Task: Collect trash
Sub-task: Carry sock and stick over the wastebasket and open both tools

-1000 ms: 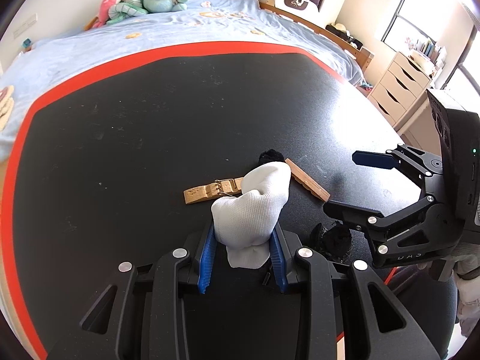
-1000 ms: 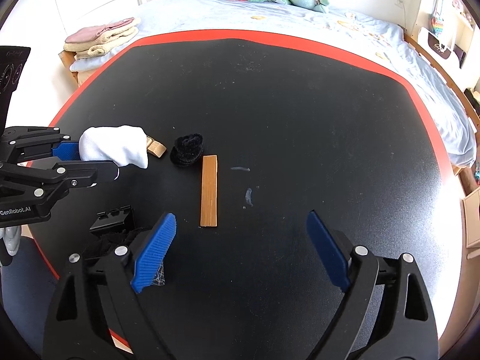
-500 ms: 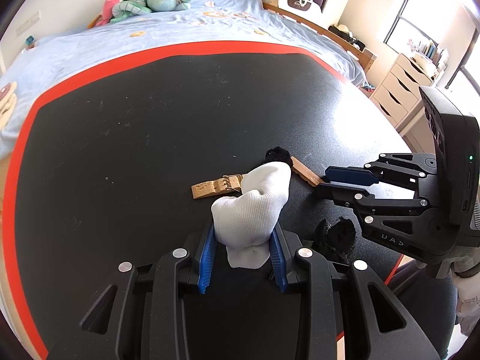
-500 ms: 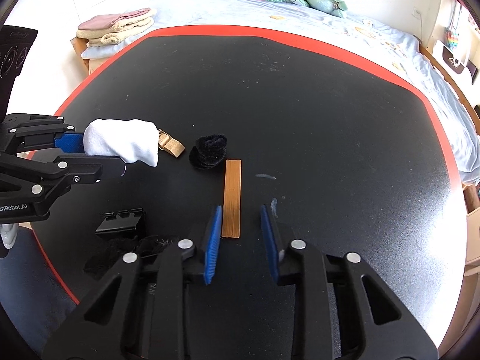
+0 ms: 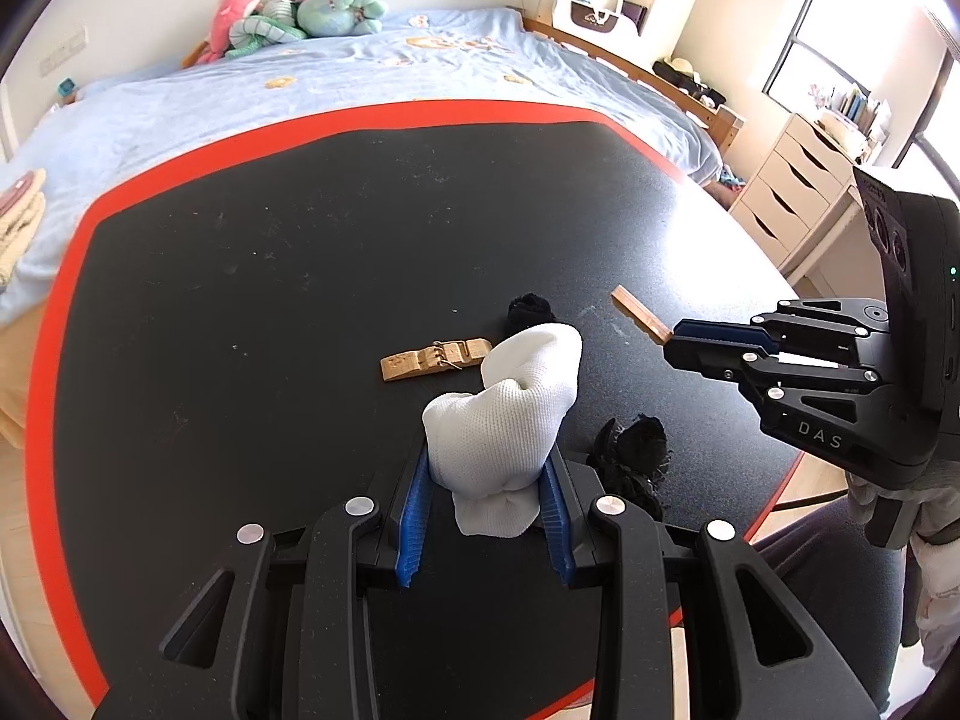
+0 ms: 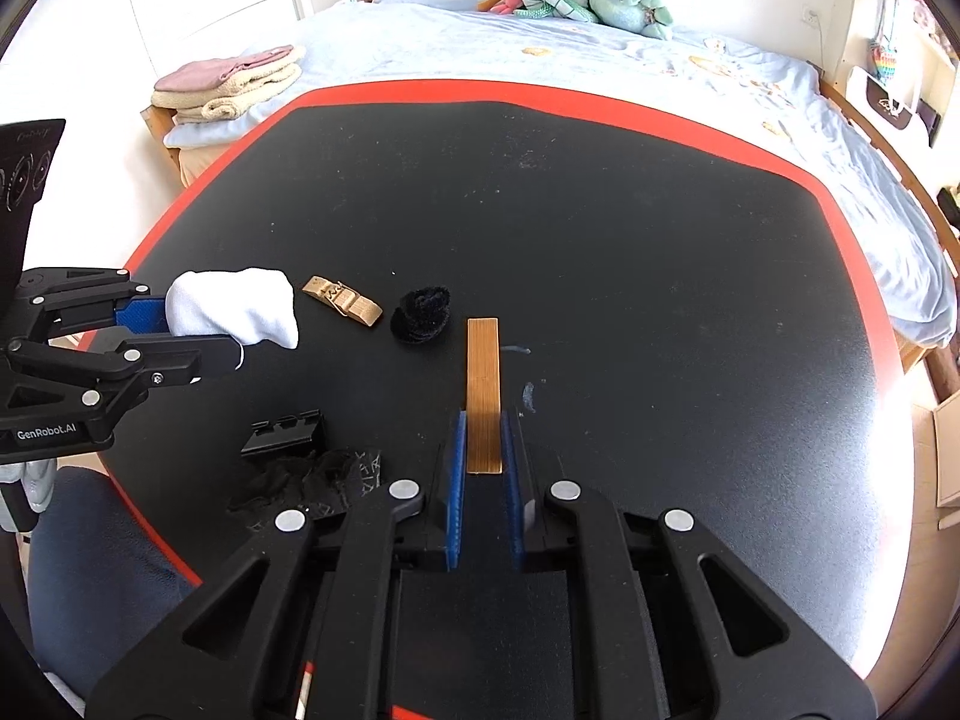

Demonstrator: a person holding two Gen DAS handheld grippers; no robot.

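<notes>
The right gripper (image 6: 483,444), wide a second ago, now clamps the strip (image 6: 483,384), probably lifted; the left gripper (image 5: 487,480) still holds the sock (image 5: 510,414)

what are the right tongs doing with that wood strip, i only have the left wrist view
observer: the right tongs are shut on the wooden strip, with its near end between the blue pads.
operator: the white sock hides the fuzzy ball, is it touching the strip
observer: no, the black fuzzy ball lies just left of the strip's far end, with a small gap.
operator: anything by the black netting
observer: a black plastic block sits against the black netting, near the table edge.
</notes>
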